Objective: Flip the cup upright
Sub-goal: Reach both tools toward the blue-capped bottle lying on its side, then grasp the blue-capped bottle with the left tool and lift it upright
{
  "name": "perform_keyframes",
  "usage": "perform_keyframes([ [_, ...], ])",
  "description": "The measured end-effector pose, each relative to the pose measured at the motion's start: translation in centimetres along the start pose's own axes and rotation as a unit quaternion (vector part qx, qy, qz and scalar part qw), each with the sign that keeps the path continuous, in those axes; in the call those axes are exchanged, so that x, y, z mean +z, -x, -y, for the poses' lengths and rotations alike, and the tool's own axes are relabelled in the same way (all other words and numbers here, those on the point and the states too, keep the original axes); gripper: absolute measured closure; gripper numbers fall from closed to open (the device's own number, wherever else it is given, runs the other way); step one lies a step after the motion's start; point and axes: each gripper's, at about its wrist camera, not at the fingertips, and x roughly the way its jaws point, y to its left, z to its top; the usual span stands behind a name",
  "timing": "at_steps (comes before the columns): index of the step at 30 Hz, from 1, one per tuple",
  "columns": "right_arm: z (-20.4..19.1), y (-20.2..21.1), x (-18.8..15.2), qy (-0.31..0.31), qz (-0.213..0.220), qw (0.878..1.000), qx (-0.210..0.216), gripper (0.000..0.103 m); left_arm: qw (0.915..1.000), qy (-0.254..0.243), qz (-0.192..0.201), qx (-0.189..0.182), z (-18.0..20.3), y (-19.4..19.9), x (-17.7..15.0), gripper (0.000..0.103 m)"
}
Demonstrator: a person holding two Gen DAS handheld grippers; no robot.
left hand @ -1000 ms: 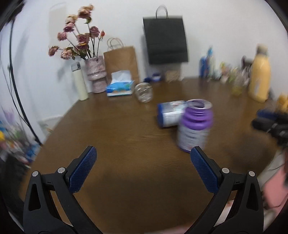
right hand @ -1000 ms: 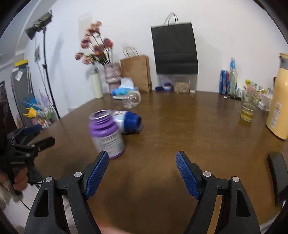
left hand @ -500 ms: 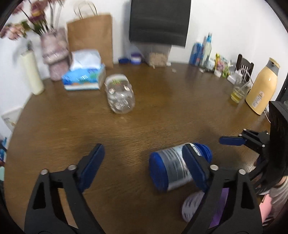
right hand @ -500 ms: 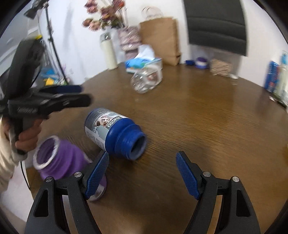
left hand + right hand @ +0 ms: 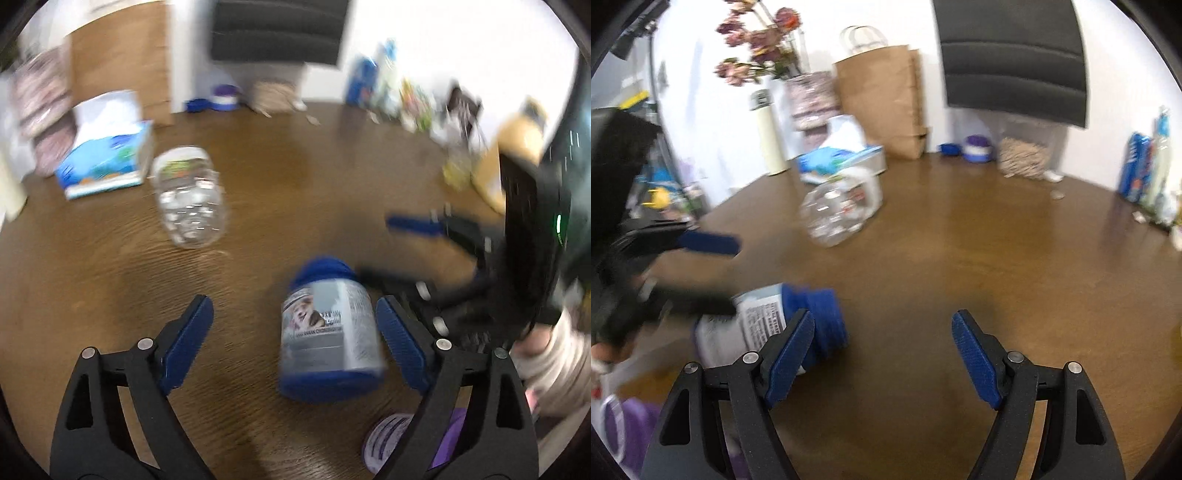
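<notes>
Left gripper with jaws apart; the blue cup lies on its side on the wooden table between the pads, close to the right-hand one. Right gripper with jaws apart over bare table, the cup beside its left pad; a clear jar lies well beyond the left gripper

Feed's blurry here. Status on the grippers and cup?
Both grippers open, left gripper around blue cup. Cup lying sideways on table. Purple cup close by.
</notes>
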Motion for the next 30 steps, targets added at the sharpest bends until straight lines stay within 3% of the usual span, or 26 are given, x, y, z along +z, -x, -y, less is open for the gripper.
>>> perform_keyframes([
  [3, 1.0, 0.1, 0.0, -0.026, 0.013, 1.000, 0.005, 0.021, 0.9969, -0.021, -0.075, -0.014, 1.0, -2.7, 0.9, 0.016],
  [6, 2.2, 1.1, -0.3, -0.046, 0.036, 0.998, -0.003, 0.021, 0.9917, -0.010, -0.128, -0.010, 1.3, -5.3, 1.1, 0.026],
  [7, 2.9, 1.5, -0.4, -0.058, 0.043, 0.997, -0.004, 0.021, 0.9898, -0.006, -0.142, -0.006, 1.4, -6.1, 1.1, 0.033],
  [10, 4.6, 2.3, -0.6, -0.085, 0.056, 0.995, -0.013, 0.021, 0.9887, -0.001, -0.148, 0.020, 1.6, -6.9, 1.3, 0.039],
  [11, 4.8, 2.3, -0.5, -0.086, 0.057, 0.995, -0.014, 0.021, 0.9902, -0.002, -0.137, 0.026, 1.8, -6.7, 1.4, 0.039],
  [14, 5.2, 3.1, -0.4, -0.089, 0.067, 0.994, -0.011, 0.021, 0.9918, -0.025, -0.074, 0.101, 2.8, -5.0, 2.6, 0.040],
  [17, 5.4, 4.5, 0.1, -0.092, 0.093, 0.991, 0.022, 0.021, 0.9944, -0.006, -0.013, 0.104, 3.0, -2.0, 4.6, 0.040],
  [20, 4.8, 6.6, 1.3, -0.094, 0.108, 0.989, 0.049, 0.021, 0.9895, -0.009, 0.058, 0.132, 4.2, 1.9, 5.5, 0.039],
  [24, 2.8, 9.8, 3.8, -0.079, 0.121, 0.984, 0.099, 0.020, 0.9833, -0.003, 0.118, 0.139, 4.4, 6.2, 4.5, 0.039],
  [26, 1.4, 11.2, 5.6, -0.073, 0.123, 0.979, 0.146, 0.014, 0.9796, -0.001, 0.142, 0.142, 4.6, 7.6, 3.5, 0.039],
  [27, 0.8, 11.6, 6.3, -0.072, 0.122, 0.976, 0.166, 0.014, 0.9716, -0.001, 0.179, 0.154, 4.6, 8.3, 2.8, 0.039],
  [30, -2.1, 12.2, 9.0, -0.063, 0.105, 0.967, 0.222, 0.014, 0.9532, -0.007, 0.239, 0.185, 5.3, 10.7, 0.9, 0.039],
])
